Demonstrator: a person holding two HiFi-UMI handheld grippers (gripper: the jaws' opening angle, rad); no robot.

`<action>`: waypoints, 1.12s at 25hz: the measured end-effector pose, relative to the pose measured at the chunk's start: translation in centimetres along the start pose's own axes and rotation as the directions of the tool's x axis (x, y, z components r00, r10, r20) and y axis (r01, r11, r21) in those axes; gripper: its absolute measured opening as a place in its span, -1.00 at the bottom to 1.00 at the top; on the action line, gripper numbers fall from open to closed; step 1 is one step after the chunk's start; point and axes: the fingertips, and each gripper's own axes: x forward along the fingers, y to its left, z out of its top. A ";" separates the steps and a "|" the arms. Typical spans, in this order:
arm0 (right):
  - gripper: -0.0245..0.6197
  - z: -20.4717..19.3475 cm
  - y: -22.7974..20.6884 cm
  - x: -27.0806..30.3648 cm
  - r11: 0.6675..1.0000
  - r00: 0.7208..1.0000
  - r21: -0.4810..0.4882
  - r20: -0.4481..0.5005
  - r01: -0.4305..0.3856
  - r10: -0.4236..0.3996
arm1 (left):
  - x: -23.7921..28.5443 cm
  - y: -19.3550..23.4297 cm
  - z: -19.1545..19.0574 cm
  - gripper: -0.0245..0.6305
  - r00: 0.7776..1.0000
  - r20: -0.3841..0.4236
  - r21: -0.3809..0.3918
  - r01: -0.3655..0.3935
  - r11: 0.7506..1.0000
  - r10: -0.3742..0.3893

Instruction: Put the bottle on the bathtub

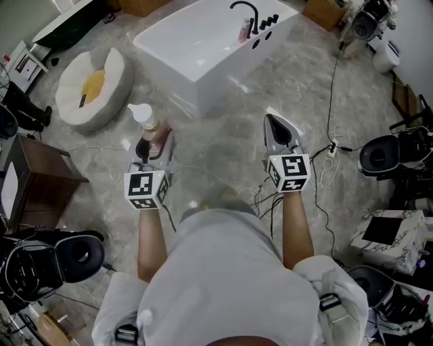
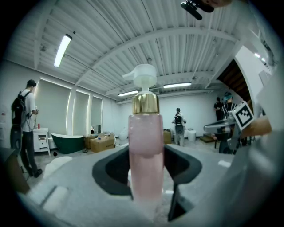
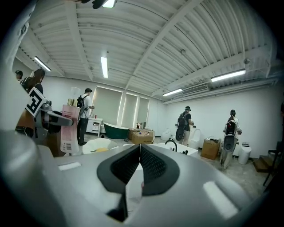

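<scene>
- The left gripper (image 1: 154,144) is clamped on a pink pump bottle (image 2: 145,150), with a jaw pressed to each side of its lower body. The bottle is upright, white pump on top, held in the air above the floor.
- The right gripper (image 1: 279,132) has its jaws closed together with nothing between them. It is level with the left gripper and well apart from it.
- A grey marble floor (image 1: 223,145) lies below both.
- Farther ahead sits the white bathtub (image 1: 223,64), with a black tap (image 1: 247,12) at its far end. The bottle is short of it, near its closest corner.
- A round white cushion (image 1: 91,84) lies left of the bathtub.
</scene>
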 end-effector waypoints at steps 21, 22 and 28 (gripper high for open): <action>-0.91 -2.0 -7.3 7.2 0.998 0.999 0.047 -0.006 0.042 -0.041 | 11.1 0.7 -0.2 -0.26 0.999 -0.008 0.016 0.045 0.999 -0.044; -0.91 -2.2 -8.3 8.3 0.998 0.999 0.052 -0.010 0.042 -0.041 | 12.5 0.8 -0.1 -0.26 0.999 -0.012 0.018 0.046 0.999 -0.045; -0.91 -3.4 -15.3 15.5 0.996 0.999 0.076 -0.030 0.036 -0.034 | 21.9 1.0 0.1 -0.26 0.998 -0.040 0.013 0.042 0.999 -0.042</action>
